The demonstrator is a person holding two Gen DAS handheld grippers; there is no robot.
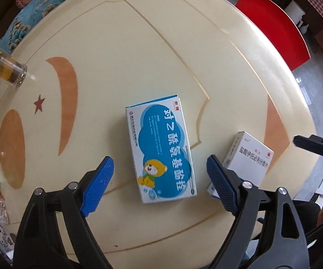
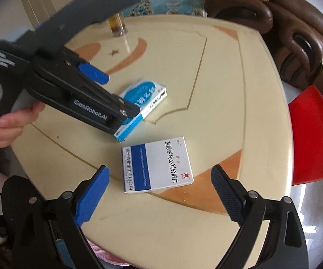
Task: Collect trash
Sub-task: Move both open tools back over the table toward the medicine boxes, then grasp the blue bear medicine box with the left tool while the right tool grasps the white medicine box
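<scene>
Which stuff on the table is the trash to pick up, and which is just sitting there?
Trash to collect:
- blue cartoon medicine box
- white medicine box

Just sitting there:
- glass of tea
- red chair
- blue cushion

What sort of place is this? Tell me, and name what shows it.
Probably a home living or dining room: a brown leather sofa with a patterned cushion sits behind a cream table, a glass stands on it, and a red stool is alongside.

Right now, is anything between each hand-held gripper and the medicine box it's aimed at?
Nothing visible. The left hand-held gripper is open over the blue box, and the right hand-held gripper is open over the white box. Both boxes lie flat and apart on the table, with bare tabletop around each.
</scene>
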